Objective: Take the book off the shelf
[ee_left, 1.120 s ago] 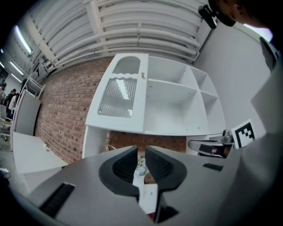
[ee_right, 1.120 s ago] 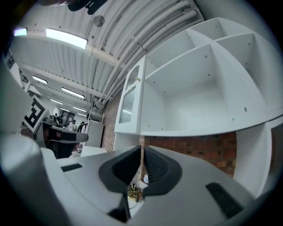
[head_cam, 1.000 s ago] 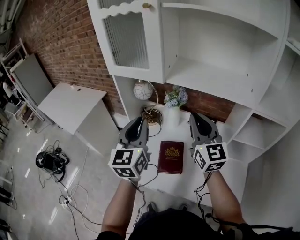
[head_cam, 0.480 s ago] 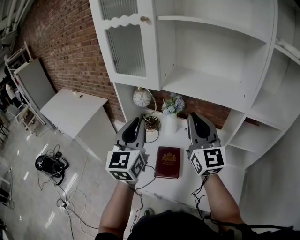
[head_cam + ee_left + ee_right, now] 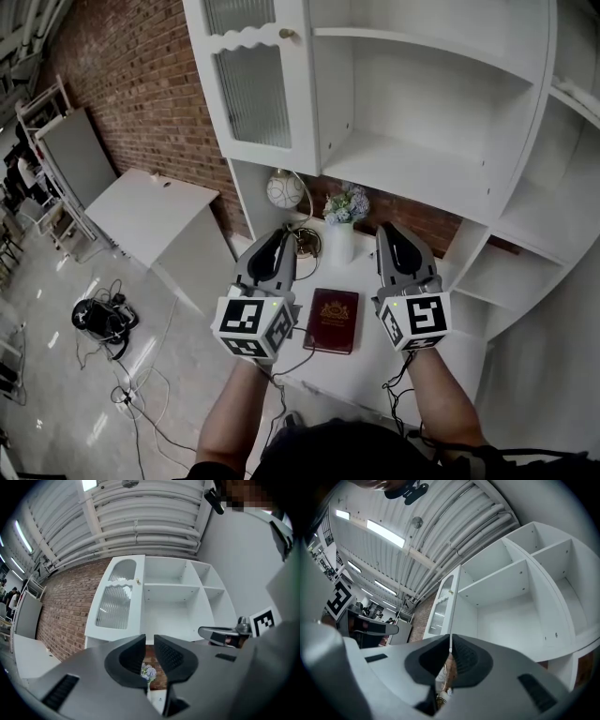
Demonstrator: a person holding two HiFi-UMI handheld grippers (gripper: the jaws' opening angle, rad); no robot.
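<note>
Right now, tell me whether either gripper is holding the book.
No, the book lies flat on the white desk between the left gripper and the right gripper, and both are empty.

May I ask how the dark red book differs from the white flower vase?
The dark red book lies flat; the white vase of flowers stands upright. The book sits toward the front of the low white shelf, the vase at its back by the brick wall. Both rest on it.

No legible text anywhere, maroon book [image 5: 331,322] cover print too small to read
</note>
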